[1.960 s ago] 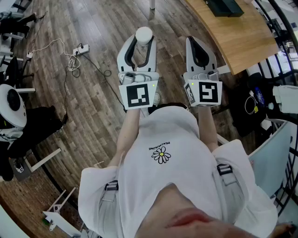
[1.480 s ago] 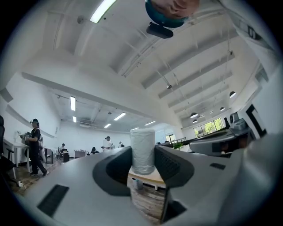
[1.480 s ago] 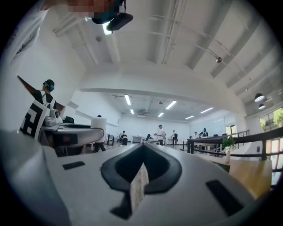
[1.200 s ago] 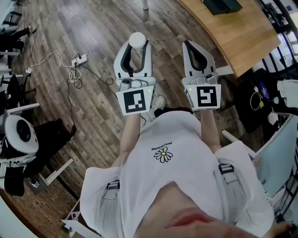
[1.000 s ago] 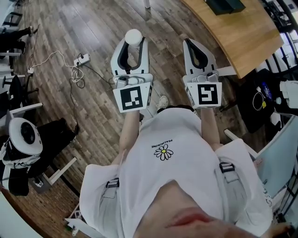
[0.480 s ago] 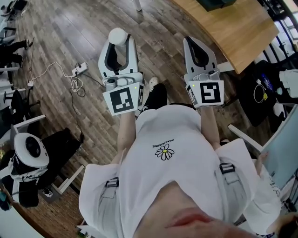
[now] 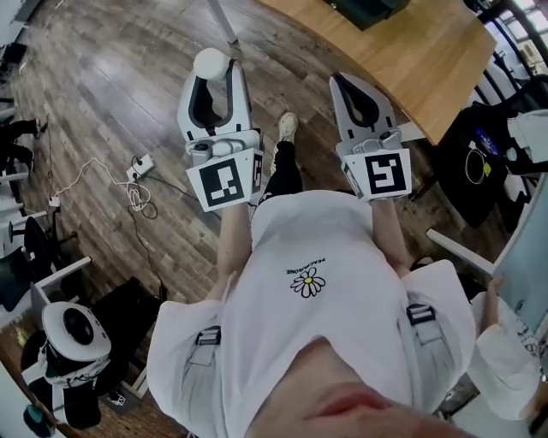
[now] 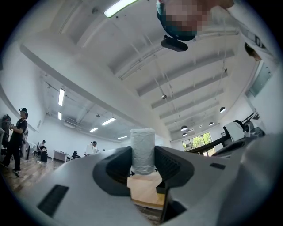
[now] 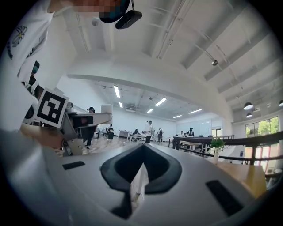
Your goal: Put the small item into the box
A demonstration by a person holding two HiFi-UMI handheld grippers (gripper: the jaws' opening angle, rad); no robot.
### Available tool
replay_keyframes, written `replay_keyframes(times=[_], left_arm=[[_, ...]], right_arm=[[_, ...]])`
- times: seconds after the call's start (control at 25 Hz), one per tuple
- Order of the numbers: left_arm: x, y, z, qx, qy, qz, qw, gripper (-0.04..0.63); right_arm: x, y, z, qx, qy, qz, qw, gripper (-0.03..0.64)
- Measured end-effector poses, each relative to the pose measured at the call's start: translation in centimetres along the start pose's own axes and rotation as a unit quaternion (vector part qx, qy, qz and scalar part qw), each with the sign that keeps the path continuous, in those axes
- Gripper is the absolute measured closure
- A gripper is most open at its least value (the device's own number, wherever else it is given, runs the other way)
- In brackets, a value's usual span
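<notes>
In the head view my left gripper (image 7: pixel 214 81) is held out in front of the person's chest, shut on a small white cylindrical roll (image 7: pixel 211 64) that sticks up past the fingertips. In the left gripper view the roll (image 8: pixel 142 150) stands upright between the two dark pads. My right gripper (image 7: pixel 339 79) is level with it to the right, jaws together with nothing between them; the right gripper view shows its tips (image 9: pixel 142 149) meeting. A dark boxy object (image 7: pixel 364 8) lies on the wooden table at the top edge, mostly cut off.
The curved wooden table (image 7: pixel 411 51) fills the upper right, just beyond the right gripper. A power strip with a white cable (image 7: pixel 137 162) lies on the plank floor at left. A black bag (image 7: pixel 479 150) sits at right. The person's shoe (image 7: pixel 287 127) shows between the grippers.
The floor and table have slid through the view as the person moves toward the wooden table. Both grippers keep their pose, the left one still holding the white roll.
</notes>
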State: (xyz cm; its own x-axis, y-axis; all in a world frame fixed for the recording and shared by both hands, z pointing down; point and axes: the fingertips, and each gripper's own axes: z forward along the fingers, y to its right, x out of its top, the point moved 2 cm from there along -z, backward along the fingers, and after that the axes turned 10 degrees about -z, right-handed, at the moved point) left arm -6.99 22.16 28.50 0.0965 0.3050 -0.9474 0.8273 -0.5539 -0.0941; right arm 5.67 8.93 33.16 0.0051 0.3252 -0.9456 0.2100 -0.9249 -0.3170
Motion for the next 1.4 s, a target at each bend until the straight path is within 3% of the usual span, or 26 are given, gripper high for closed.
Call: replay_keyframes(times=[0.4, 0.64, 0.8, 1.0, 1.16, 1.4], left_arm=[[-2.1, -0.2, 14.7, -0.078, 0.005, -0.033, 0.9964, 0.423], [-3.2, -2.6, 23.6, -0.109, 0.001, -0.044, 0.9931, 0.423], [-5.2, -3.3, 29.0, -0.146, -0.019, -0.044, 0.9881, 0.423], [-9.4, -3.9, 32.4, -0.168, -0.05, -0.069, 0.9821, 0.423], [-9.8, -3.4, 33.4, -0.182, -0.059, -0.083, 0.978, 0.425], [-10.8, -4.5, 35.4, -0.162, -0.053, -0.095, 0.9808, 0.425]], right_arm=[[-0.5, 6.1, 11.4, -0.032, -0.017, -0.007, 0.999, 0.611], [-0.6, 10.2, 19.8, -0.06, -0.012, -0.003, 0.998, 0.611], [-1.9, 12.7, 24.1, -0.08, -0.019, 0.032, 0.996, 0.611], [-5.1, 14.5, 27.0, -0.107, -0.046, 0.068, 0.991, 0.611], [-4.7, 15.6, 27.6, -0.125, -0.052, 0.069, 0.988, 0.611], [-4.7, 16.3, 29.9, -0.121, -0.046, 0.042, 0.991, 0.611]])
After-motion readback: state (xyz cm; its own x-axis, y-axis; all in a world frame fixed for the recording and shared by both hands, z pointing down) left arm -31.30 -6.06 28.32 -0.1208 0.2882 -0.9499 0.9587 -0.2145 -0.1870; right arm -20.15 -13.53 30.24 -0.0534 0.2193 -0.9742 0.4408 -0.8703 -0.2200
